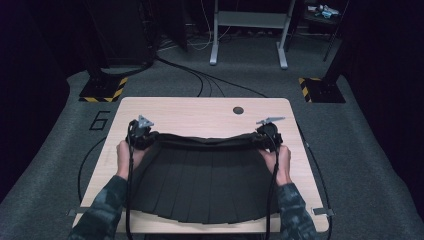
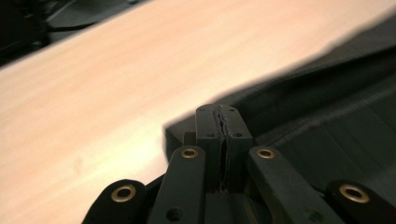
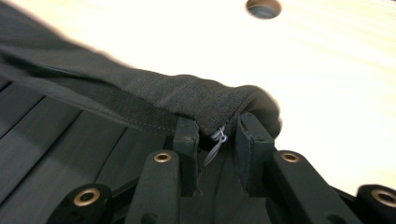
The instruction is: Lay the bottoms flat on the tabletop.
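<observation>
Both grippers, left gripper (image 1: pixel 146 136) and right gripper (image 1: pixel 265 135), have jaws pinched on the black pleated skirt (image 1: pixel 200 180)'s waistband over the surface (image 1: pixel 200 112). Right's bite by the zipper pull (image 3: pixel 218 138) looks shallow, so lifting might slip it.

From where I stand, the one mark I can read is a large dark numeral "6" (image 1: pixel 100 120) on the grey carpet floor (image 1: pixel 60 150), just left of my worktop (image 1: pixel 200 112). Yellow-and-black hazard stripes (image 1: pixel 119 90) edge the two stand bases on the floor beyond it. I find no lettering on the worktop itself.
</observation>
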The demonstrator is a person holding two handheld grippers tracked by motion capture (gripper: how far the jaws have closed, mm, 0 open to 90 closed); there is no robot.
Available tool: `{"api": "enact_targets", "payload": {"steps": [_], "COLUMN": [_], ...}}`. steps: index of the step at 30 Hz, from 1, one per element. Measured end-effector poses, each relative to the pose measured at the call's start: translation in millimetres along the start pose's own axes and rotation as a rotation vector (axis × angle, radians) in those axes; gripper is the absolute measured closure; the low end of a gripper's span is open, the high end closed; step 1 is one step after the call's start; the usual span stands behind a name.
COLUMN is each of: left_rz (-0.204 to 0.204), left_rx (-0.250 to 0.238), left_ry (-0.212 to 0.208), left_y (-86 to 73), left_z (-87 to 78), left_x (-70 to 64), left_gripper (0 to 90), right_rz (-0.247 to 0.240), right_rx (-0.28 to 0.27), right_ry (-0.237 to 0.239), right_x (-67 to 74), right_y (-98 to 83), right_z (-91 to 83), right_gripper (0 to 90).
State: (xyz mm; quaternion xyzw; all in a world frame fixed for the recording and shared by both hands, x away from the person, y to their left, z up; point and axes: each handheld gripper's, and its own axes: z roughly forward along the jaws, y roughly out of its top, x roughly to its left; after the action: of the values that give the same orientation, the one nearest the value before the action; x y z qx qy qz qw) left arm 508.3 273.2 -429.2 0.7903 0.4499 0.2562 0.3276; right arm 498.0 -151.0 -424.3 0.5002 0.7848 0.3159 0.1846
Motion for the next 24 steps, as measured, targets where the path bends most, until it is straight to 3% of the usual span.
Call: {"api": "enact_targets", "payload": {"steps": [1,2,4,7,9,10,12,18,24], "left_rz": [-0.050,-0.073,-0.130,-0.134,-0.111,-0.109,-0.104,-0.066,-0.071], "left_rx": [-0.021,-0.023,-0.041,-0.057,-0.049,-0.051,-0.042,-0.023,0.009], "left_ry": [0.015,0.026,0.052,0.055,0.053,0.052,0.032,-0.002,-0.023], "left_y": [8.0,14.1,26.5,32.8,29.5,27.3,19.2,-13.7,-61.9], "left_z": [6.0,8.2,8.6,-2.4,-9.0,-11.1,-18.5,-40.3,-61.6], "left_x": [2.0,3.9,7.0,8.7,7.9,7.5,8.5,3.1,-2.0], "left_gripper": [87.5,82.2,61.0,44.4,36.5,33.4,28.8,26.8,27.0], "right_rz": [0.037,0.059,0.078,0.112,0.091,0.090,0.078,0.053,0.039], "right_rx": [0.026,0.035,0.026,0.012,-0.005,-0.008,-0.022,-0.039,-0.058], "right_ry": [-0.013,-0.020,-0.059,-0.068,-0.076,-0.058,-0.065,-0.020,0.000], "right_x": [-2.6,-5.9,-12.3,-14.9,-12.5,-10.7,-7.8,0.4,7.6], "right_y": [13.8,24.1,40.5,53.9,55.6,54.0,48.6,15.1,-24.5], "right_z": [8.9,16.3,25.4,23.3,18.0,14.1,8.7,-9.2,-28.1], "right_gripper": [71.8,71.4,65.9,57.9,52.4,50.8,45.9,31.0,24.1]}}
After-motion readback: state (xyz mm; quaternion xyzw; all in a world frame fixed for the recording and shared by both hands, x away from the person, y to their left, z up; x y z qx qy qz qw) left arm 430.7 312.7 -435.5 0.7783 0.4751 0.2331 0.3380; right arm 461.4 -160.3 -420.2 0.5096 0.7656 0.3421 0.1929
